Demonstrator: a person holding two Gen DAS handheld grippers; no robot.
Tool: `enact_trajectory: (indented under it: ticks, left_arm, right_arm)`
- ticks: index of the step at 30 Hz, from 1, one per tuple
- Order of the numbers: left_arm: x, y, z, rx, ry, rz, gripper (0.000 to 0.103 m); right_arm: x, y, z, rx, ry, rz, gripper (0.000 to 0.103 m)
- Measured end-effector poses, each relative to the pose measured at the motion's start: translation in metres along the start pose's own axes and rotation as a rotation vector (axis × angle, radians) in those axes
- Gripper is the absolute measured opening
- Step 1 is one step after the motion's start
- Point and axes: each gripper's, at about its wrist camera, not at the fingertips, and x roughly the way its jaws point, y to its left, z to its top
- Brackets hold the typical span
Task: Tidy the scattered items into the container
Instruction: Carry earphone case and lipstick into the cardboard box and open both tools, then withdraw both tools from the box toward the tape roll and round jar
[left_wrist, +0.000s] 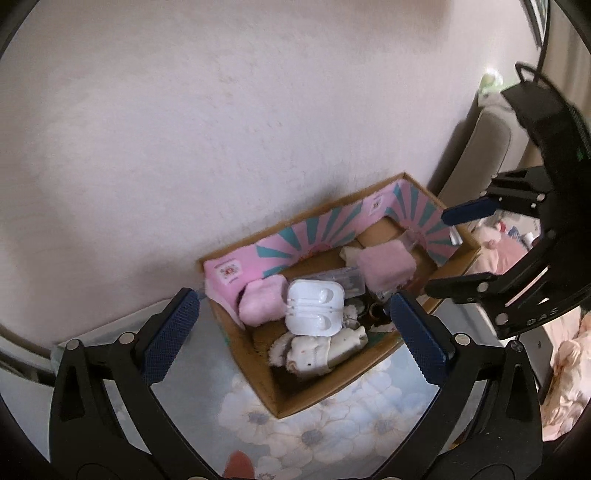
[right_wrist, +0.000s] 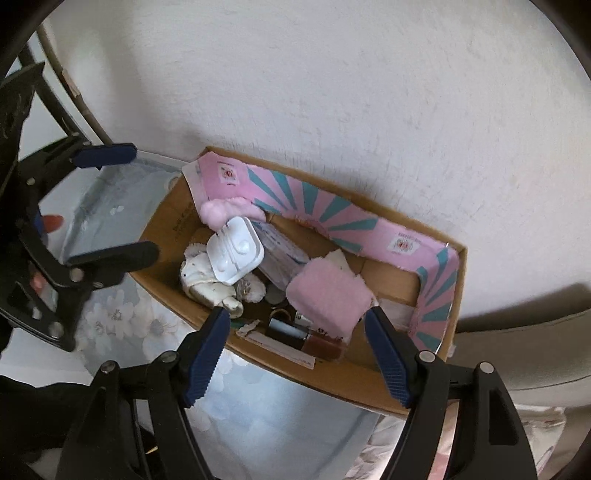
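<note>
A cardboard box (left_wrist: 258, 376) (right_wrist: 332, 380) with a pink and teal lining stands against the wall. In it lie a white earphone case (left_wrist: 314, 306) (right_wrist: 236, 254), two pink fluffy cloths (left_wrist: 384, 266) (right_wrist: 328, 295), a white plush piece (left_wrist: 314, 350) (right_wrist: 207, 284) and small bottles (right_wrist: 295, 332). My left gripper (left_wrist: 295, 332) (right_wrist: 118, 205) hangs wide open over the box's left end, holding nothing. Over the right end my right gripper (right_wrist: 297, 354) (left_wrist: 458, 251) is open too, with the pink cloth lying below it, untouched by its fingers.
The box sits on a table under a floral cover (left_wrist: 332, 443) (right_wrist: 258, 406), tight against a white wall (left_wrist: 221, 110). A beige chair (left_wrist: 480, 147) (right_wrist: 535, 350) stands to the right, with pink bedding (left_wrist: 569, 369) beyond. A person's fingertip (left_wrist: 240, 465) shows at the lower edge.
</note>
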Motion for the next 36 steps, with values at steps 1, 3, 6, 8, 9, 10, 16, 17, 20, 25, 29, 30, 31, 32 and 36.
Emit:
enact_trajectory:
  ticks: [1,3,6,8,9,10,16,17,20,25,29,30,31,32,36]
  left_arm:
    - [-0.005,0.003,0.000,-0.005,-0.010,-0.004,0.103]
    - [-0.016,0.012,0.000,-0.012,-0.026,-0.008,0.103]
    - [-0.035,0.029,-0.003,-0.023,-0.053,0.014,0.103]
    - [-0.049,0.044,-0.007,-0.036,-0.073,0.032,0.103]
    - [-0.057,0.055,-0.010,-0.047,-0.086,0.055,0.103]
    - [-0.065,0.066,-0.013,-0.058,-0.096,0.077,0.103]
    - [-0.097,0.139,-0.041,-0.180,-0.139,0.197,0.103]
    - [-0.097,0.149,-0.046,-0.194,-0.137,0.212,0.103]
    - [-0.091,0.175,-0.065,-0.221,-0.123,0.236,0.103]
    - [-0.050,0.200,-0.096,-0.231,-0.080,0.172,0.101]
    - [0.001,0.202,-0.114,-0.162,-0.029,0.117,0.095]
    - [0.014,0.203,-0.116,-0.137,-0.020,0.105,0.094]
    - [0.028,0.204,-0.120,-0.113,-0.012,0.098,0.091]
    - [0.040,0.205,-0.122,-0.099,-0.004,0.091,0.090]
    - [0.085,0.213,-0.123,-0.086,0.004,0.027,0.084]
  right_arm:
    - [-0.002,0.004,0.002,-0.007,-0.006,-0.009,0.071]
    - [-0.007,0.009,0.005,0.008,-0.007,-0.014,0.071]
    - [-0.019,0.016,0.013,0.051,-0.035,-0.058,0.071]
    - [-0.028,0.023,0.017,0.059,-0.067,-0.069,0.071]
    - [-0.032,0.026,0.020,0.061,-0.071,-0.058,0.071]
    - [-0.036,0.031,0.023,0.063,-0.079,-0.054,0.071]
    - [-0.065,0.082,0.043,0.059,-0.229,0.004,0.071]
    - [-0.069,0.095,0.045,0.062,-0.265,0.019,0.071]
    - [-0.066,0.131,0.045,0.102,-0.360,0.116,0.071]
    - [-0.016,0.210,0.029,0.172,-0.432,0.151,0.071]
    - [0.035,0.250,0.016,0.192,-0.458,0.024,0.071]
    - [0.052,0.256,0.014,0.207,-0.449,-0.013,0.071]
    - [0.067,0.258,0.014,0.228,-0.436,-0.044,0.071]
    - [0.083,0.257,0.014,0.261,-0.429,-0.075,0.071]
    - [0.121,0.241,0.020,0.375,-0.438,-0.188,0.070]
